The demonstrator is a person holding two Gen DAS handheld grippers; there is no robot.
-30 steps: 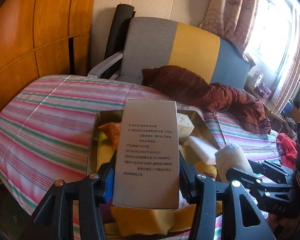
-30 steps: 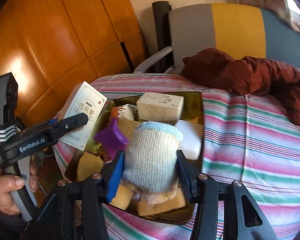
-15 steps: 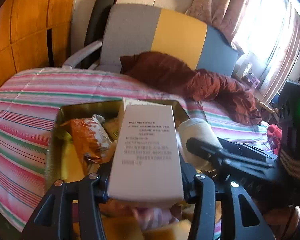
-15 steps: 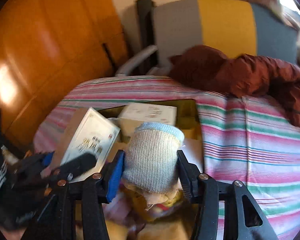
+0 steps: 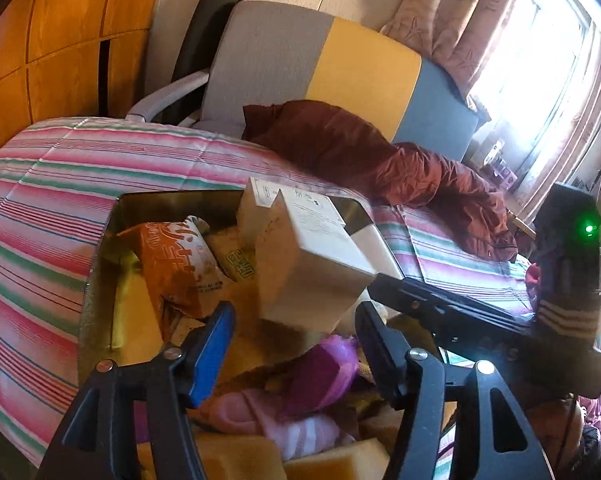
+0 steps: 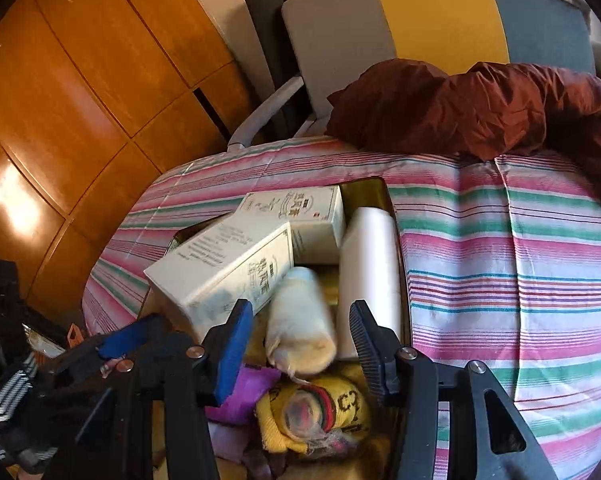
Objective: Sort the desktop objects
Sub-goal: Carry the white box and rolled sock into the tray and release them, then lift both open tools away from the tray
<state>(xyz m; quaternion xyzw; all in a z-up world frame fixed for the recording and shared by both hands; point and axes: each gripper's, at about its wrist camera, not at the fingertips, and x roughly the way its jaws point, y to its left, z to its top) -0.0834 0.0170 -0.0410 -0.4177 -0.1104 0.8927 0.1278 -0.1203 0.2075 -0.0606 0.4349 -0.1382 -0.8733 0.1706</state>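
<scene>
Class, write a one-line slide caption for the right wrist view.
Open right gripper above a full metal tray, a rolled white cloth lying free between its jaws beside two cream boxes.

My left gripper (image 5: 292, 316) has its jaws spread wide with nothing pinched between them. My right gripper (image 6: 300, 320) is parted too, gripping nothing. The right one reaches across just ahead of my left fingertips, close alongside.

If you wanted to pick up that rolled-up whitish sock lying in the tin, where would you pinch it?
Across the middle of the sock roll, coming from above. It lies lengthwise between the right tongs, with its long curved sides free. The box crowds its upper left, so a mid-body pinch looks safest.
</scene>
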